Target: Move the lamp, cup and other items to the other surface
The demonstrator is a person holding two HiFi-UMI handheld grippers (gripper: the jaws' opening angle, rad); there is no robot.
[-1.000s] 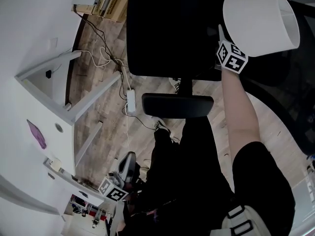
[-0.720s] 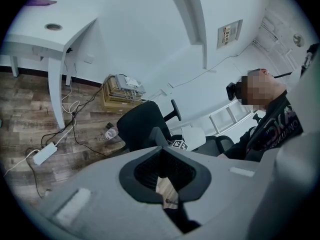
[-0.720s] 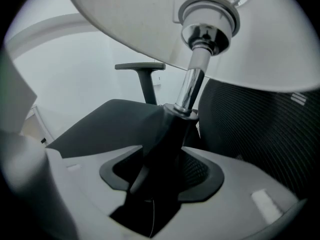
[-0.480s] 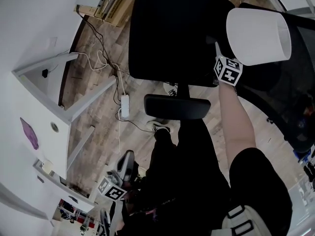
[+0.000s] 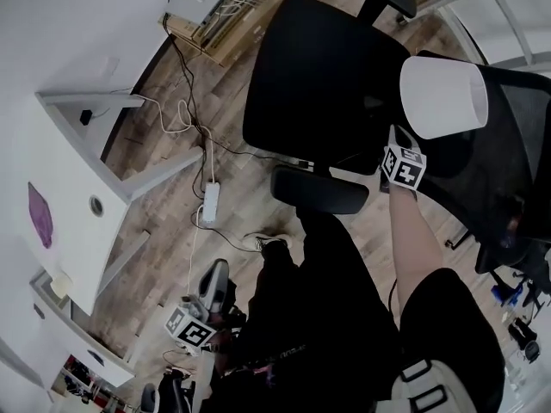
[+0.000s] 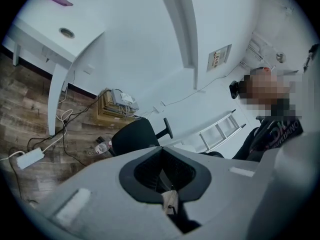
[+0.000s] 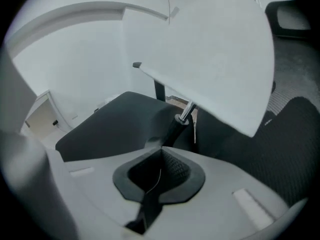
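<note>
Right gripper jaws just closed, empty; lamp stem beyond tips. Left gripper jaws closed, empty, above open floor.

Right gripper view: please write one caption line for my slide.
Right gripper, jaws just closed on the dark stem of the white-shaded lamp, black chair behind.
</note>
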